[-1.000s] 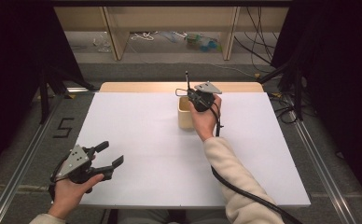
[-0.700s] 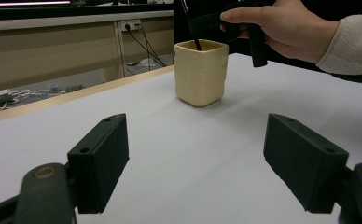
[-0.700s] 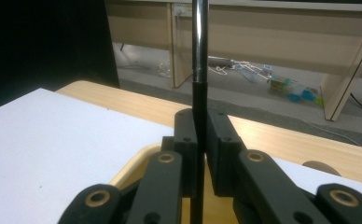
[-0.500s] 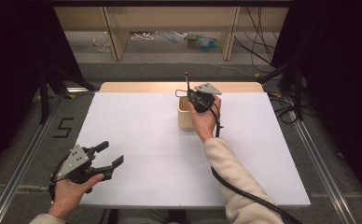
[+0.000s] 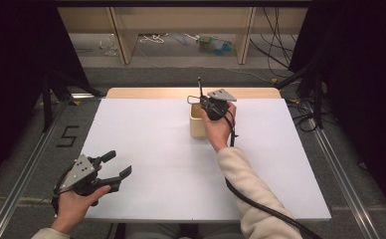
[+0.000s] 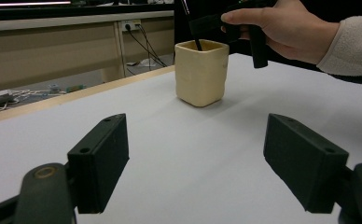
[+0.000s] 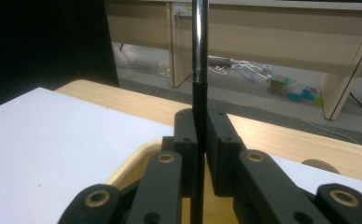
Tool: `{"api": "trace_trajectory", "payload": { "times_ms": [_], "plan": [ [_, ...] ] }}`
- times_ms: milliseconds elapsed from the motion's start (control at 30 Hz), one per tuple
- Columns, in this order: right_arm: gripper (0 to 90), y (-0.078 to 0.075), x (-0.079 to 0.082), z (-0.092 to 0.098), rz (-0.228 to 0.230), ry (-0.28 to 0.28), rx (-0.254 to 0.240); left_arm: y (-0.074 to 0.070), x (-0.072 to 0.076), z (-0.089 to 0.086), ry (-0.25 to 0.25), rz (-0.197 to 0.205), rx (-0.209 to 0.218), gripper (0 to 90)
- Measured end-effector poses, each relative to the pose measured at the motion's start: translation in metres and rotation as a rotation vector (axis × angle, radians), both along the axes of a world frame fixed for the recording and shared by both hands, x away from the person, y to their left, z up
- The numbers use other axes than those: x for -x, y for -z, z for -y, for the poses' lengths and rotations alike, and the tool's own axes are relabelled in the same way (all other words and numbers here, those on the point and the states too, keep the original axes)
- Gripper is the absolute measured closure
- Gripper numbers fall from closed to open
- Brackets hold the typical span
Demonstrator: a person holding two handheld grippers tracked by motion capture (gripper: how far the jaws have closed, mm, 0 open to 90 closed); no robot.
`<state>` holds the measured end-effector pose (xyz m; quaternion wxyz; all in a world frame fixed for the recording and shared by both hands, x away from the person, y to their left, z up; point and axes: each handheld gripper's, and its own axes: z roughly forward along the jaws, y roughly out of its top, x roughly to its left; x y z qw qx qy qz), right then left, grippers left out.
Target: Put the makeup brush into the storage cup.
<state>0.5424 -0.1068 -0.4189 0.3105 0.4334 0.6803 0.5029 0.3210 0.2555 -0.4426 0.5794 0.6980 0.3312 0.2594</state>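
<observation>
A cream square cup [image 5: 197,125] stands near the table's far middle, also in the left gripper view [image 6: 201,72]. My right gripper [image 5: 201,102] hovers over it, shut on a thin black stick [image 5: 199,85] that stands upright. In the right gripper view the jaws [image 7: 200,135] pinch the stick [image 7: 198,56], whose upper part is shiny metal, above the cup's rim [image 7: 128,170]. The stick's lower end [image 6: 198,44] dips into the cup's mouth. My left gripper [image 5: 116,165] rests at the front left of the table, open with nothing between its jaws [image 6: 198,158].
The white table top [image 5: 151,149] has a wooden strip [image 5: 146,92] along its far edge. Beyond it are shelf legs, cables and small clutter on the floor [image 5: 211,44]. A metal rail [image 5: 27,169] runs along the left side.
</observation>
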Motion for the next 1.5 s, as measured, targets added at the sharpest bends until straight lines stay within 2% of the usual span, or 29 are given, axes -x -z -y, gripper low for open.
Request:
{"api": "trace_trajectory", "payload": {
  "times_ms": [67,100,300,400,567,1500],
  "plan": [
    [84.0,-0.0003,0.0008,-0.0004,-0.011,-0.002,-0.003,0.0,0.0001,0.0,0.001,0.0,-0.001,21.9],
    [83.9,-0.0006,0.0012,0.0002,-0.01,0.004,0.008,-0.0001,0.0001,0.0,0.001,0.001,-0.001,21.9],
    [83.9,0.0011,0.0016,0.0006,-0.013,-0.003,-0.005,-0.0001,0.0001,-0.0001,0.001,0.002,-0.002,21.9],
    [83.9,0.0016,0.001,0.0014,0.002,0.003,0.008,-0.0001,0.0002,-0.0001,0.0,0.002,0.001,21.9],
    [83.9,0.0031,0.0017,0.0002,-0.011,-0.001,0.001,-0.0001,0.0001,-0.0001,0.0,0.002,-0.001,21.9],
    [83.7,0.001,0.0008,0.0011,-0.013,-0.005,0.007,-0.0001,0.0001,-0.0002,-0.002,0.009,-0.003,22.0]
  ]
}}
